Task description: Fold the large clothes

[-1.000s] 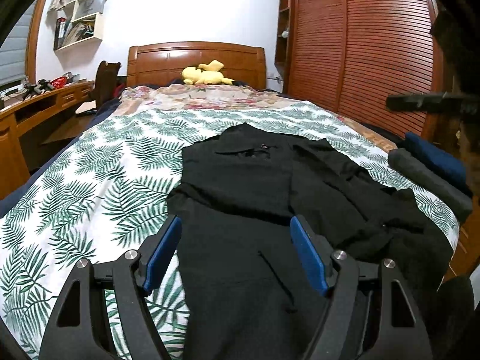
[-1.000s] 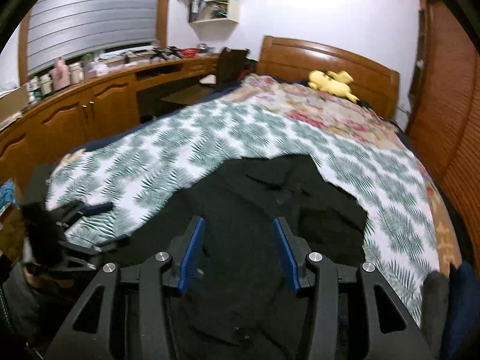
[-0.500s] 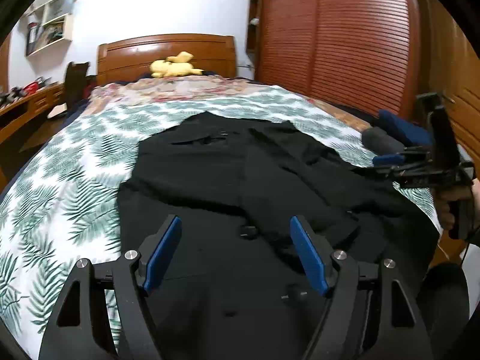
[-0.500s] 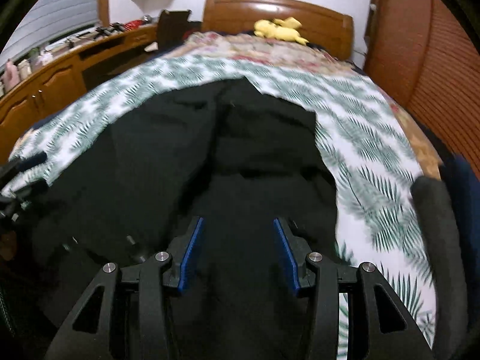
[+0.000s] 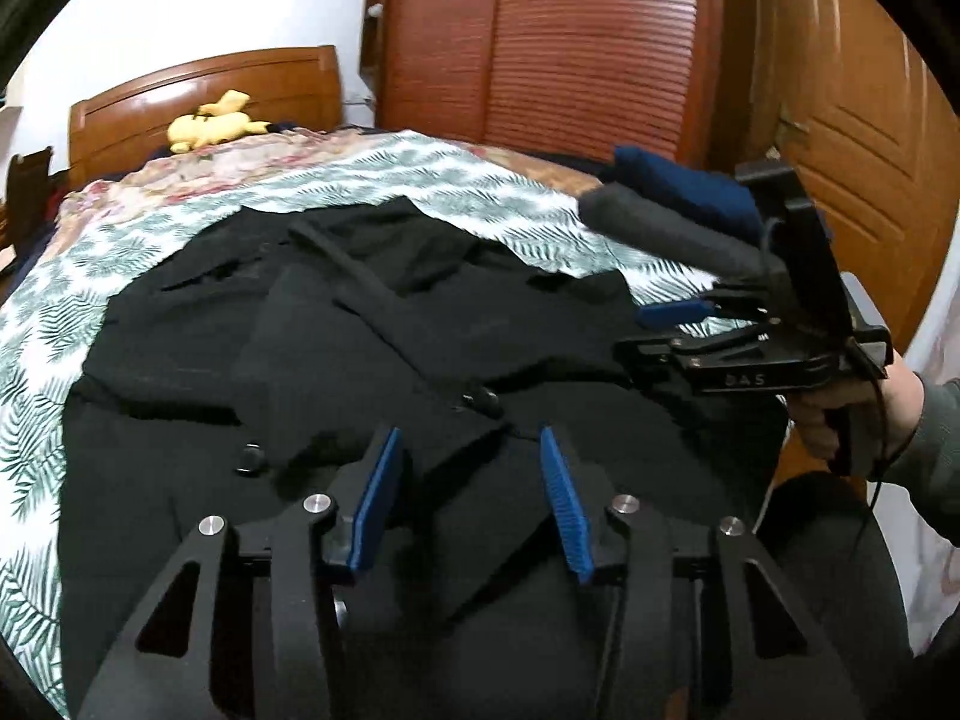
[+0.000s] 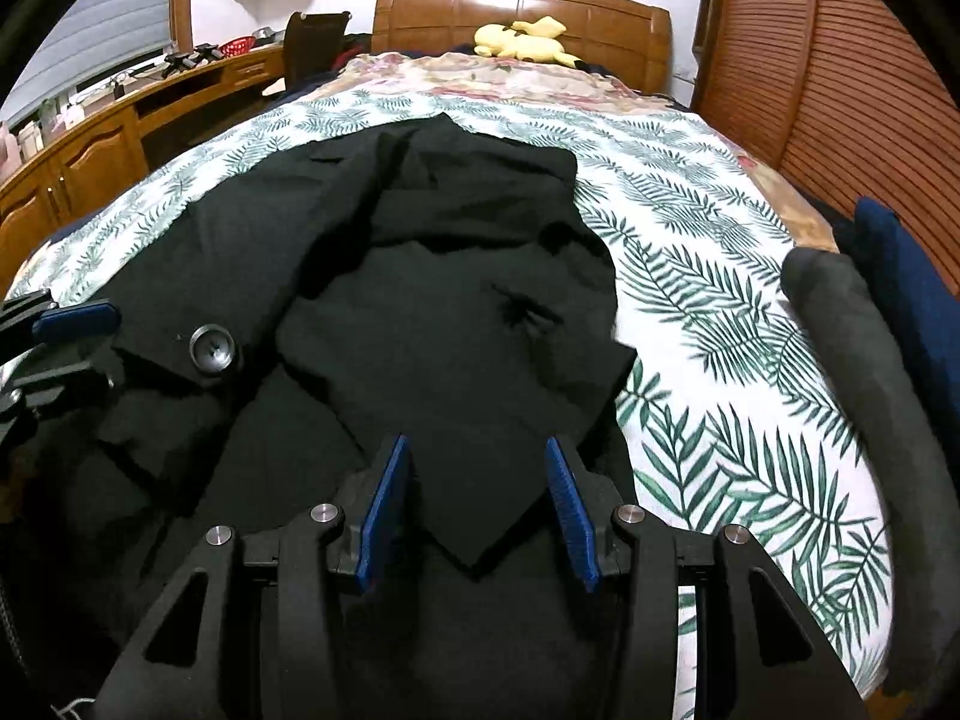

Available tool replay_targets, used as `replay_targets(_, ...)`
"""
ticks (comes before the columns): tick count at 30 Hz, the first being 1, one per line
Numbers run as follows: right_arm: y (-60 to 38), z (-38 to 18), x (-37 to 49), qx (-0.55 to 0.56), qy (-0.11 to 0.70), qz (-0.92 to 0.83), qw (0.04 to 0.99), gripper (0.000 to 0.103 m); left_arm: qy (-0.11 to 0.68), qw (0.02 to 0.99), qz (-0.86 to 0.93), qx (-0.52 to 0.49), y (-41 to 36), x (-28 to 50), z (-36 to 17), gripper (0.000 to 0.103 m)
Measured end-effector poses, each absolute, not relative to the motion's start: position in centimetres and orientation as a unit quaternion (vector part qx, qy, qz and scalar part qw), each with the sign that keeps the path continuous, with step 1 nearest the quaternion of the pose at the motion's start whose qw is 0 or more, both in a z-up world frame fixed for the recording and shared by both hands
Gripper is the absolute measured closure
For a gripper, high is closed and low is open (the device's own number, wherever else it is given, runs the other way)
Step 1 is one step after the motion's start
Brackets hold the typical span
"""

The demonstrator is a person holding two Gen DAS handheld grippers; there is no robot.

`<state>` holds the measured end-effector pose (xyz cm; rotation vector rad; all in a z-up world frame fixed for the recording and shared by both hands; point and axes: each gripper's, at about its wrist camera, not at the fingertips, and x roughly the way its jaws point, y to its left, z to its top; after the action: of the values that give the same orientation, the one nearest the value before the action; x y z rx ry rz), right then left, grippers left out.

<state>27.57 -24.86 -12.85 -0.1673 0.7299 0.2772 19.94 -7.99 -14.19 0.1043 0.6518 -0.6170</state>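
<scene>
Both grippers have been brought down over the rumpled black buttoned coat (image 5: 372,360), the left gripper (image 5: 474,498) closing and the right gripper (image 6: 477,504) apart, neither yet clamped, so hem grasps seem imminent.

Both wrist cameras sit low at the bed's (image 5: 180,252) foot, close over the black coat (image 5: 360,324), facing the headboard (image 6: 522,6); each view catches the other tool.
</scene>
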Motion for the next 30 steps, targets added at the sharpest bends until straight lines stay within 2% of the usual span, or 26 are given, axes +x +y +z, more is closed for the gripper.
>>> replay_targets(12,-25.8,-15.2,27.4,-0.01,0.336,0.137,0.932,0.054,0.355,0.873,-0.325,0.08,-11.3,19.0,-16.0,0.054)
replay_targets(19,-24.9,-16.4,26.2,-0.045,0.304,0.119,0.944,0.054,0.361,0.875,-0.304,0.113,-12.5,19.5,-17.1,0.054)
replay_targets(20,-24.9,-16.5,26.1,-0.046,0.303,0.118,0.945,0.054,0.358,0.875,-0.302,0.121,-12.7,19.3,-17.2,0.058)
replay_targets(23,-25.2,-16.4,26.1,-0.038,0.302,0.123,0.945,0.054,0.356,0.877,-0.302,0.118,-12.4,19.3,-16.9,0.09)
replay_targets(30,-25.4,-16.3,26.1,-0.035,0.299,0.127,0.945,0.054,0.32,0.913,-0.248,0.053,-7.9,18.4,-12.4,0.094)
